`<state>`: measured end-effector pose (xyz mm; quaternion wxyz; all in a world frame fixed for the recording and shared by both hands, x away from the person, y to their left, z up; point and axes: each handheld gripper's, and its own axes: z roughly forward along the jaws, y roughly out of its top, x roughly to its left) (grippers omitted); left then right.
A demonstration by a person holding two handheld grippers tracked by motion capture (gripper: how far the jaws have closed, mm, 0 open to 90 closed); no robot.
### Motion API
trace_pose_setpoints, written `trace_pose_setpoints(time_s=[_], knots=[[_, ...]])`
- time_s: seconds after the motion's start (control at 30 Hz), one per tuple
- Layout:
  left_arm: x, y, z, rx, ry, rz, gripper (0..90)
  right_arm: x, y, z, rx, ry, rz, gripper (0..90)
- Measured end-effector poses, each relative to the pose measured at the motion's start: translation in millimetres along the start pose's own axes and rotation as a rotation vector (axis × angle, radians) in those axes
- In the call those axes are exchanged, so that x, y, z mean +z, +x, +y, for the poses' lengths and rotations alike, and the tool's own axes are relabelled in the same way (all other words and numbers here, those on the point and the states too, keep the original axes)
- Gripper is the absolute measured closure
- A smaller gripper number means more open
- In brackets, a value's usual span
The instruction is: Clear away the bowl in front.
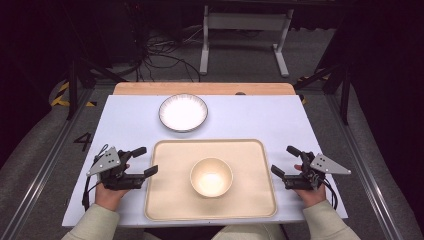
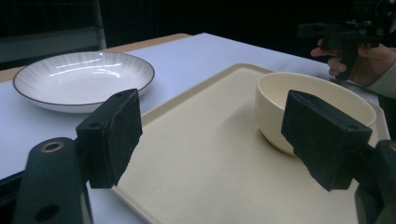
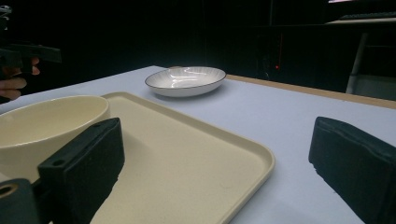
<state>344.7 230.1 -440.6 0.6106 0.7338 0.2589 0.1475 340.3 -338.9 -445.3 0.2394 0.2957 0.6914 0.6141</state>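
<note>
Now the cream bowl [image 1: 211,177] sits on the tray [image 1: 170,200] in the near middle of the table [image 1: 130,125], between the left gripper [image 1: 142,161] and right gripper [image 1: 283,161], both open and empty beside the tray's edges.

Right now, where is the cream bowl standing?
In the high view the cream bowl stands on the beige tray, right of its middle, with the white plate on the table behind the tray.

Pale beige sleeves; each black hand-held gripper [image 1: 141,161] [image 1: 283,160] has grey triangular screw-dotted plate on top, black cable trailing behind.
</note>
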Motion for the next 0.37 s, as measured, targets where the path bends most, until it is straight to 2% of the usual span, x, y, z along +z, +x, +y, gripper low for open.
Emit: trace_pose_setpoints(time_s=[0.1, 0.3, 0.37], knots=[[-3.3, 3.4, -7.0, -0.022, -0.018, 0.012, 20.9, 0.5, 0.5, -0.2, -0.002, 0.005, -0.004, 3.9], [-4.8, 5.9, -11.1, -0.017, -0.008, 0.031, 19.6, 1.1, 0.7, -0.8, -0.003, 0.012, -0.005, 3.9], [-4.7, 5.1, -10.9, 0.007, -0.001, 0.038, 19.4, 1.0, 0.5, -1.0, -0.004, 0.012, -0.006, 3.9]])
